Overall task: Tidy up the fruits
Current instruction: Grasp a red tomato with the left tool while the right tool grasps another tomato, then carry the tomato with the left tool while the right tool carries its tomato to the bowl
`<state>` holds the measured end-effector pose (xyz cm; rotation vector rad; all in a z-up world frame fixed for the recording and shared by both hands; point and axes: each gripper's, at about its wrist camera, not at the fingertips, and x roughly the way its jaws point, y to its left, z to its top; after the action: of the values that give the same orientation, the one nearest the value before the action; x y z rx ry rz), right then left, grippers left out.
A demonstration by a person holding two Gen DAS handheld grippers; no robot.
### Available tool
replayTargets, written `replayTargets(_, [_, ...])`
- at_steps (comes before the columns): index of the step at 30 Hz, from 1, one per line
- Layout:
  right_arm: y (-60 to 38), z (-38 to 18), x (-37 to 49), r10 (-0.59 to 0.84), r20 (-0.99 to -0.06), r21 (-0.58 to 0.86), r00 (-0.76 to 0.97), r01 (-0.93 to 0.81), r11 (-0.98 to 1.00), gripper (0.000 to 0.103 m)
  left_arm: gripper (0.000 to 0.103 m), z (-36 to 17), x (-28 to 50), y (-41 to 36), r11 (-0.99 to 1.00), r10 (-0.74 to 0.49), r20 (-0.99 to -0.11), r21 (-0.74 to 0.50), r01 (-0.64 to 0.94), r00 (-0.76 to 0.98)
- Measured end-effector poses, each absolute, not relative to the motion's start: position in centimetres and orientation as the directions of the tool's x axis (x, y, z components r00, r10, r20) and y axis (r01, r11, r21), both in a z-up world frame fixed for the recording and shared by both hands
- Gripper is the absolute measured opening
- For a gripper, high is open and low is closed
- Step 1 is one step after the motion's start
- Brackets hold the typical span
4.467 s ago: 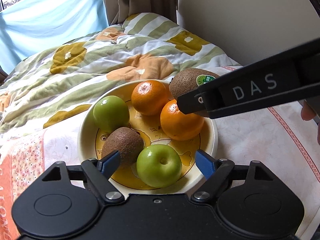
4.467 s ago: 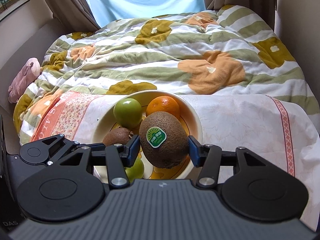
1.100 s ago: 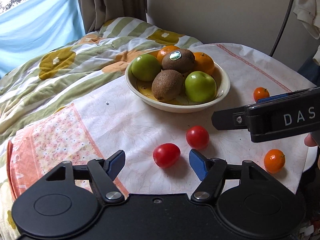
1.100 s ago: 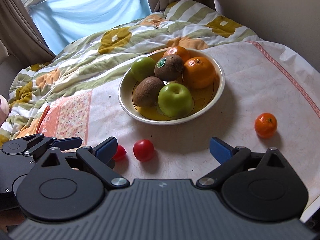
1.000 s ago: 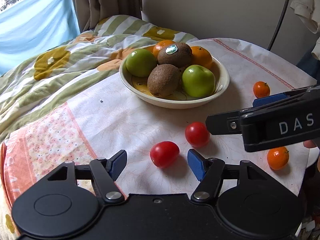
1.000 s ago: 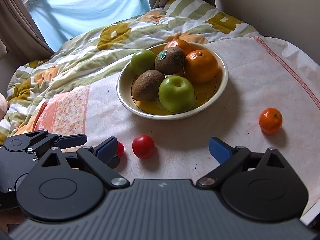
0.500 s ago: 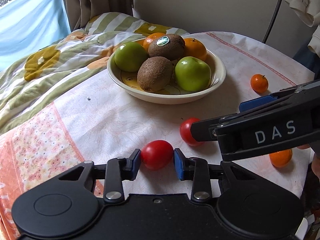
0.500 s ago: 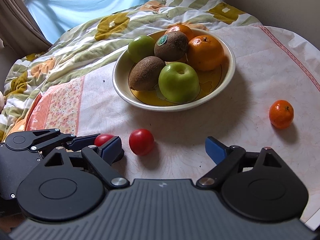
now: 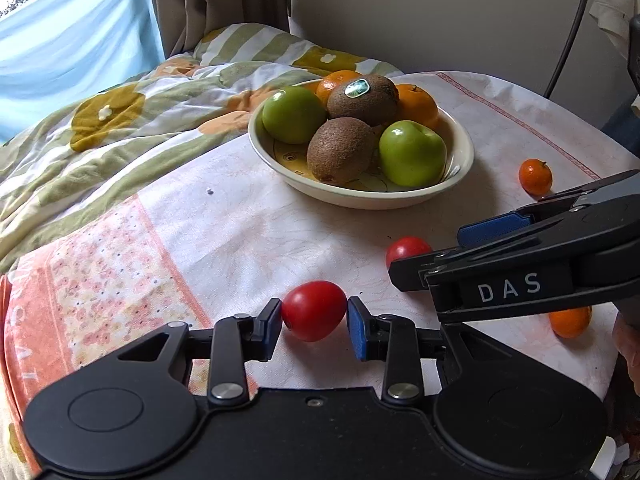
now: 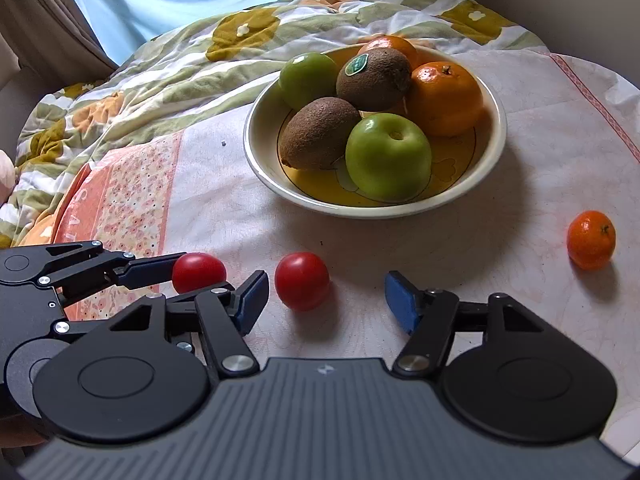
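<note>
My left gripper [image 9: 314, 322] has its blue pads pressed against both sides of a red tomato [image 9: 313, 310], which sits on the tablecloth [image 9: 224, 232] near the table's front edge; whether it has left the cloth I cannot tell. A second tomato [image 10: 302, 281] lies just beside it on the cloth, and my right gripper [image 10: 326, 298] hovers over that one with its jaws spread wide, the tomato close to the left pad and touching neither. Toward the back edge of the table stands the cream bowl [image 10: 496, 128] with a yellow inside, holding two green apples [image 10: 388, 157], two kiwis [image 10: 318, 132] and two oranges [image 10: 446, 98]; the kiwi with the green sticker rests on top of the others. One small mandarin [image 10: 591, 239] sits alone near the right edge of the table, well apart from the bowl, and another [image 9: 570, 322] lies close to the front right corner, half hidden behind my right gripper. A striped, flowered quilt [image 9: 100, 128] bunches up against the table's left and back edges
</note>
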<state>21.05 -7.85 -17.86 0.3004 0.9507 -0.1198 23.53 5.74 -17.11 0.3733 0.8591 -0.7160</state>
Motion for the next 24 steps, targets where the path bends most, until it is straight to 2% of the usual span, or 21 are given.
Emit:
replayTargets(4, [-7.3, -18.0, 21.5, 0.026, -0.819, 0.182, 0.573, 0.217, 0.959, 0.075, 0.039, -16.9, 23.5, 6.5, 0.731, -0.406, -0.793, 0.017, 0.682, 0.455])
replayTargets(8, [-6.9, -18.1, 21.7, 0.029, -0.82, 0.171, 0.572, 0.197, 0.965, 0.067, 0.039, -16.7, 23.3, 6.9, 0.746, -0.396, -0.793, 0.016, 0.665, 0.463])
replayTargets(10, [-6.8, -18.2, 21.7, 0.033, -0.821, 0.167, 0.57, 0.185, 0.968, 0.06, 0.039, -16.6, 23.2, 7.1, 0.752, -0.392, -0.792, 0.017, 0.659, 0.468])
replayTargets(11, [-6.7, -18.2, 21.8, 0.039, -0.822, 0.168, 0.568, 0.177, 0.97, 0.048, 0.039, -16.5, 23.1, 7.1, 0.754, -0.391, -0.792, 0.018, 0.657, 0.47])
replayTargets(12, [-6.5, -18.2, 21.9, 0.036, -0.823, 0.162, 0.566, 0.174, 0.971, 0.046, 0.039, -16.4, 23.0, 7.2, 0.756, -0.389, -0.791, 0.018, 0.654, 0.473])
replayTargets(24, [-6.4, -16.0, 20.9, 0.035, -0.801, 0.17, 0.597, 0.17, 0.971, 0.045, 0.039, -14.5, 22.0, 7.9, 0.78, -0.393, -0.77, 0.011, 0.626, 0.502])
